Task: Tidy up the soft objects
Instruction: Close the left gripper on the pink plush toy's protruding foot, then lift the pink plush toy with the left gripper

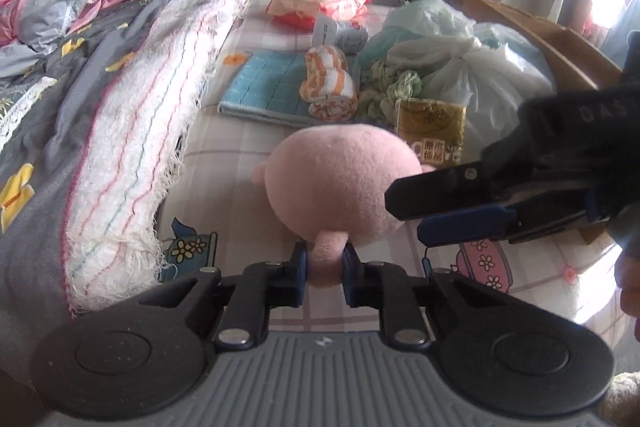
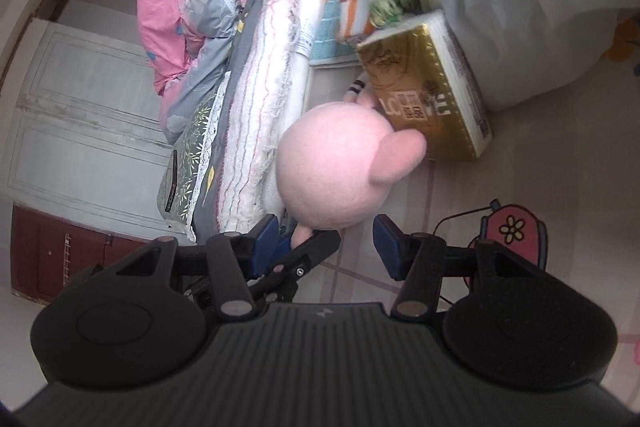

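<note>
A round pink plush toy [image 1: 336, 179] lies on the patterned bed sheet [image 1: 224, 155]. My left gripper [image 1: 325, 263] is shut on one small pink limb of the toy. My right gripper [image 2: 326, 239] is open, its jaws straddling the toy's near side [image 2: 332, 167]; it shows in the left wrist view [image 1: 420, 211] coming in from the right. The left gripper's finger shows in the right wrist view [image 2: 308, 247] under the toy. A gold tissue pack [image 2: 424, 87] touches the toy's far side.
A heap of quilts and a fringed white blanket [image 1: 132, 147] lies left. Behind the toy are a blue folded towel [image 1: 272, 83], an orange striped roll [image 1: 330, 83], green cloth [image 1: 392, 87], plastic bags [image 1: 480, 67] and a wooden bed edge [image 1: 560, 39].
</note>
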`<action>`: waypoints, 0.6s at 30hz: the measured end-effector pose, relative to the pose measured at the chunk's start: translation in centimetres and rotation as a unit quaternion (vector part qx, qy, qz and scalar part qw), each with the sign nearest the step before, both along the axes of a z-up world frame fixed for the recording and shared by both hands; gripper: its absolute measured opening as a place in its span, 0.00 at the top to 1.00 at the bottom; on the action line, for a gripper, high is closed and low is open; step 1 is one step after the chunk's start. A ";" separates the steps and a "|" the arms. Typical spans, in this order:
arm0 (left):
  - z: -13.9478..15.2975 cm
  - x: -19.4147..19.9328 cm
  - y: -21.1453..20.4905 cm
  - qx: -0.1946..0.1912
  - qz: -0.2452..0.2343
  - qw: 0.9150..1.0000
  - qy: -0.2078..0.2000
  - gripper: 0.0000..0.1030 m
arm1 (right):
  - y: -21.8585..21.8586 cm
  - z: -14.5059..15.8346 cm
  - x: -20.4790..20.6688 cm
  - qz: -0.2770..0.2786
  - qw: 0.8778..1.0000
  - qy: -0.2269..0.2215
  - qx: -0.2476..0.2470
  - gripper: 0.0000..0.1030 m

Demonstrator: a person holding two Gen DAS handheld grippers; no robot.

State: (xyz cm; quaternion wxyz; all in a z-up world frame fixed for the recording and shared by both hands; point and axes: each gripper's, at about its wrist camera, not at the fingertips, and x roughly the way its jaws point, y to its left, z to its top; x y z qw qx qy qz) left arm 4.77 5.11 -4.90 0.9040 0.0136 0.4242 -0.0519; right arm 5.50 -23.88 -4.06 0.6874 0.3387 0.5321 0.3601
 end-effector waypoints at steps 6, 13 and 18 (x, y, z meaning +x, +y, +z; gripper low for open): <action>2.6 -0.7 0.4 -0.025 0.000 1.000 -0.019 0.85 | -0.5 2.9 -0.8 -0.006 0.996 -0.085 -0.040 0.48; 7.2 -1.6 1.3 -0.072 -0.027 0.997 -0.030 0.86 | -0.6 6.9 -3.1 0.035 0.968 -0.230 -0.091 0.30; 9.5 -2.5 1.8 -0.122 -0.059 0.991 -0.005 0.85 | -0.7 9.3 -4.3 0.109 0.951 -0.280 -0.074 0.19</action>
